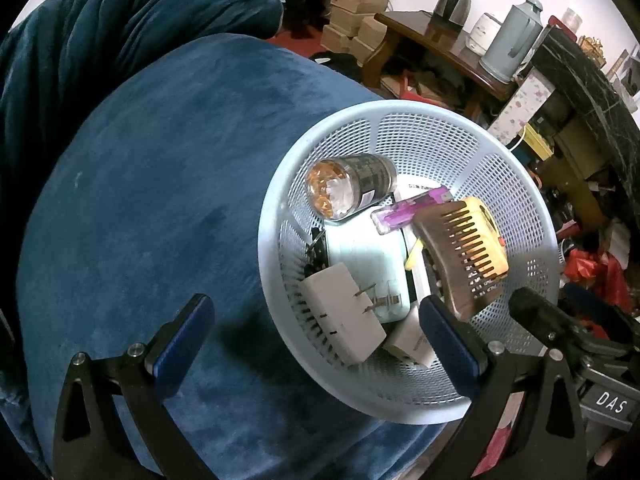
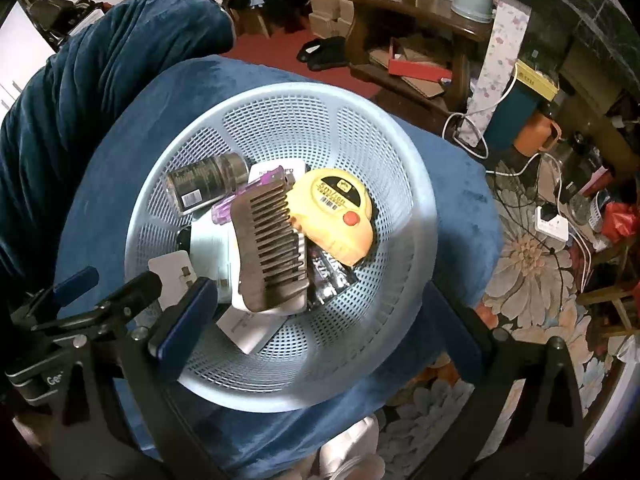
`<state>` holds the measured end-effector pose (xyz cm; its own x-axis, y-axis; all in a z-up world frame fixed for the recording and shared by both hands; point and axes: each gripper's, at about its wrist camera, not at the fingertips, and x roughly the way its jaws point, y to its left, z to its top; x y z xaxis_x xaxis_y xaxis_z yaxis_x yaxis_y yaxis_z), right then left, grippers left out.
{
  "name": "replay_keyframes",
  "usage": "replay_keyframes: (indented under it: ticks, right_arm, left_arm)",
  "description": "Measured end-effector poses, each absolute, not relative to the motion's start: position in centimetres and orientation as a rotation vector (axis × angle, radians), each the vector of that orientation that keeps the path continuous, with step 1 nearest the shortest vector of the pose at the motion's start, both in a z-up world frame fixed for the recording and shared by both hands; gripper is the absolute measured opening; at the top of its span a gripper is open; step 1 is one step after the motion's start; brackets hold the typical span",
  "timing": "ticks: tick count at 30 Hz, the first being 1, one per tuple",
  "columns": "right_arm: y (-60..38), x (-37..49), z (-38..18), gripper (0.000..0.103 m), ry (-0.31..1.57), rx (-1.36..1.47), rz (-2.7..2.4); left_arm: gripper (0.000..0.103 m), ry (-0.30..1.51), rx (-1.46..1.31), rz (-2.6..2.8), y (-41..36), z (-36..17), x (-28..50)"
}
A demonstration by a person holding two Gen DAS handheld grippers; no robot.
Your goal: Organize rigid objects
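Sitting on the blue cushion (image 2: 448,184): one basket (image 2: 400,184) holding one comb (image 2: 268,248), one tape measure (image 2: 340,212), one bottle (image 1: 352,184), one lighter (image 1: 408,210), one white plug (image 1: 344,320). Hovering over the near rim: left gripper (image 1: 320,344) and right gripper (image 2: 320,328), both spread wide, gripping nothing.

Black angular gripper frames, blue-padded fingers (image 1: 182,340), silver screws, white "DAS" lettering

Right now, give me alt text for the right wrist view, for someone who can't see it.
A pale blue mesh basket on a blue velvet cushion holds a brown comb, yellow tape measure, purple lighter and small jar. The right gripper hovers open above it.
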<state>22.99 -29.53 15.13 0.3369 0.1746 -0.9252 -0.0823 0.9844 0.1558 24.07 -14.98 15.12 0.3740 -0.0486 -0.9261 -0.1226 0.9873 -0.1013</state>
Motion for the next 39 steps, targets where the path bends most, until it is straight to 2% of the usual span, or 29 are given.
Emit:
replay_keyframes:
  ticks: [24, 39]
  right_arm:
    - [-29.3, 20.9, 16.7, 0.103, 1.183, 0.061, 0.159]
    - [-26.8, 17.7, 18.4, 0.103, 1.121, -0.019, 0.209]
  left_arm:
    - [0.102, 1.124, -0.142, 0.109, -14.7, 17.3, 20.8]
    - [0.102, 1.093, -0.148, 0.177, -12.4, 18.3, 14.8]
